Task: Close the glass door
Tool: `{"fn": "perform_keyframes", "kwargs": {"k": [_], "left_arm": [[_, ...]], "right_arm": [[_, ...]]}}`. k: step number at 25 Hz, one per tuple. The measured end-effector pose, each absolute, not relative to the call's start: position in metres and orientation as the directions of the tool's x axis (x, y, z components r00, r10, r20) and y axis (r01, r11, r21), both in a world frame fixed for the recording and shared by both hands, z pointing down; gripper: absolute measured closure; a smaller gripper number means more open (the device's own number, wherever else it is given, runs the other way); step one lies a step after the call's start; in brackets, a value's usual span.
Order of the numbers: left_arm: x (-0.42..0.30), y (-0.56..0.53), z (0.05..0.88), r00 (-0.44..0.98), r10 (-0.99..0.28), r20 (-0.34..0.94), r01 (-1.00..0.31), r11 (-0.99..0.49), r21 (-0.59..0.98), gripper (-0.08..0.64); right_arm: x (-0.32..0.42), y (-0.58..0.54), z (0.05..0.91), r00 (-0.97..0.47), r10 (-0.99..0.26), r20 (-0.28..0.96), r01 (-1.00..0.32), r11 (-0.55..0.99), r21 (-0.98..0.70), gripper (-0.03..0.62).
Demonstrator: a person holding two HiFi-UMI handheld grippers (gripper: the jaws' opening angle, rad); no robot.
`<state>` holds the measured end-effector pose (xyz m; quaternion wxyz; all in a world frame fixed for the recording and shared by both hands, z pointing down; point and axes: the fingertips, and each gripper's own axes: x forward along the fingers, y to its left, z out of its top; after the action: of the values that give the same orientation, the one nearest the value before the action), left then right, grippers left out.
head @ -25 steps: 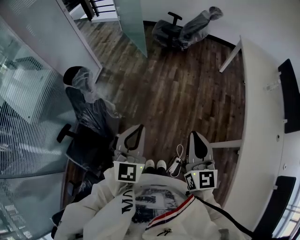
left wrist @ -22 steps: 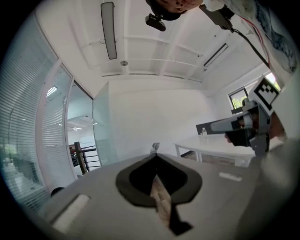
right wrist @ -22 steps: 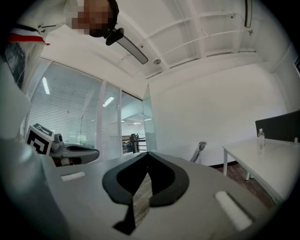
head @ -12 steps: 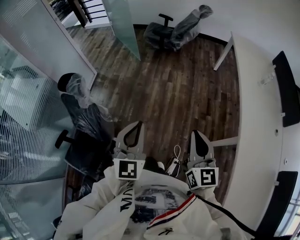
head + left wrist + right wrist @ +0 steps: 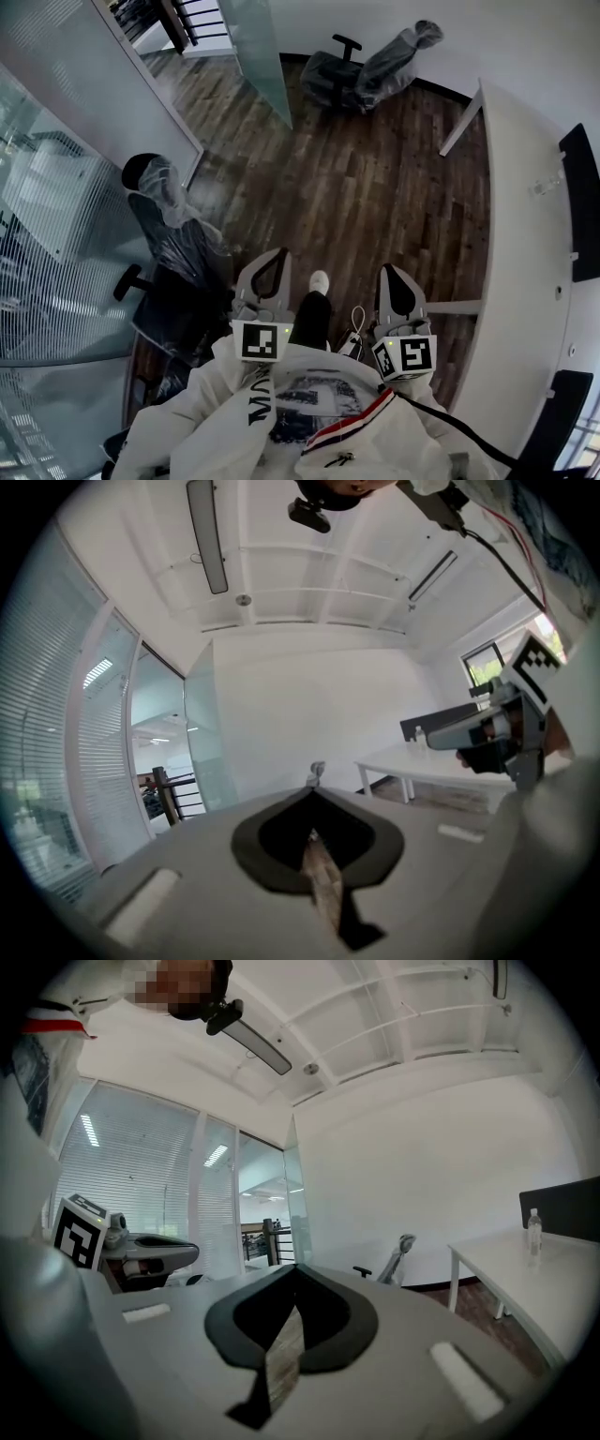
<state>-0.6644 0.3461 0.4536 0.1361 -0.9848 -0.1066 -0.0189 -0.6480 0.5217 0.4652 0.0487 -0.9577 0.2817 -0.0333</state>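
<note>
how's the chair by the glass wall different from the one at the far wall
The near chair stands beside the glass partition, close to the person; the far chair sits by the white wall, near the glass door. The near chair looks darker under its wrap, the far chair greyer. Both are office chairs wrapped in plastic.

**Surfaces around the glass door.** The glass door (image 5: 258, 52) was smooth, frosted, translucent glass. The wall panels (image 5: 56, 234) left of the door were glass ruled with fine horizontal lines. The floor (image 5: 356, 197) below the door was dark wood plank, grained, with a low sheen. The office chair (image 5: 370, 66) right of the door and the second chair (image 5: 173, 248) below-left of it were black, wrapped in crinkled clear plastic film. The desk (image 5: 520, 216), far right of the door, had a smooth, matt white top. The left gripper (image 5: 278, 251) and right gripper (image 5: 392, 267) had matt grey plastic shells. The jacket (image 5: 216, 412) was white cloth.
</note>
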Motion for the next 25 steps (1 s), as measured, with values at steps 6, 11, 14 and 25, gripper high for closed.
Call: {"fn": "perform_keyframes", "kwargs": {"k": [6,11,14,25], "left_arm": [[-0.599,0.328,0.438,0.981,0.192,0.034,0.194,-0.945,-0.261,0.557],[-0.55,0.312,0.442,0.979,0.199,0.05,0.205,-0.94,-0.272,0.557],[-0.52,0.304,0.447,0.976,0.21,0.063,0.219,-0.941,-0.256,0.557],[-0.417,0.298,0.454,0.961,0.274,0.048,0.276,-0.925,-0.259,0.557]], "right_arm": [[-0.585,0.507,0.446,0.842,-0.539,0.021,-0.535,-0.84,-0.093,0.586],[-0.531,0.496,0.448,0.857,-0.514,0.038,-0.51,-0.856,-0.079,0.586],[-0.508,0.489,0.452,0.859,-0.509,0.055,-0.504,-0.86,-0.079,0.586],[-0.414,0.481,0.459,0.887,-0.456,0.078,-0.453,-0.89,-0.048,0.586]]}}
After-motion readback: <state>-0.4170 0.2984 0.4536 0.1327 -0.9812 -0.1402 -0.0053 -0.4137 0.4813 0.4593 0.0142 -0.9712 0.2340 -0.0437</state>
